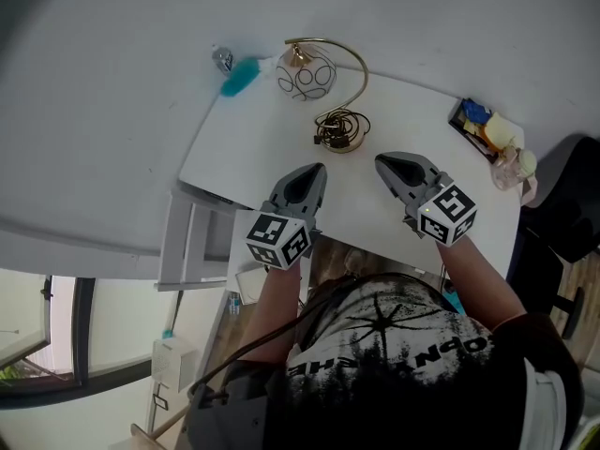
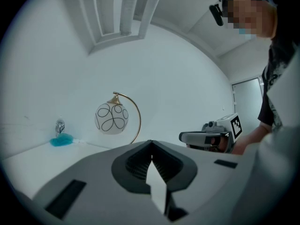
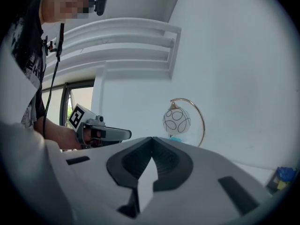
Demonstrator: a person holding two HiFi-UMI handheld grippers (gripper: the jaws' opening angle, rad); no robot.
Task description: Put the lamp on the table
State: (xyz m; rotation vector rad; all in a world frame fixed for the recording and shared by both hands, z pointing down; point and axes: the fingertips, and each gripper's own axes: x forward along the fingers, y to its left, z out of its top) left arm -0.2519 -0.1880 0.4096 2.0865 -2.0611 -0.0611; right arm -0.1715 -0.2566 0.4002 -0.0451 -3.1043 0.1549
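A small bottle (image 1: pixel 222 58) stands just beside a teal duster (image 1: pixel 239 76). Well apart to the right, a dark tray (image 1: pixel 457 120) holds blue and yellow bits — a black chair (image 1: pixel 572 200) lies beyond it. A window (image 1: pixel 37 340) shows lower left.

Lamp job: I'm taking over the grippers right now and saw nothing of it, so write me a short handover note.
Left gripper: shut, empty, over the near part of the table.
Right gripper: shut, empty, alongside the left one.
Lamp: stands upright at the far side of the table, its cord coiled by the base. Neither gripper touches it.
Done: the lamp is on the table.
Left: nothing obvious; probably just draw both grippers back.
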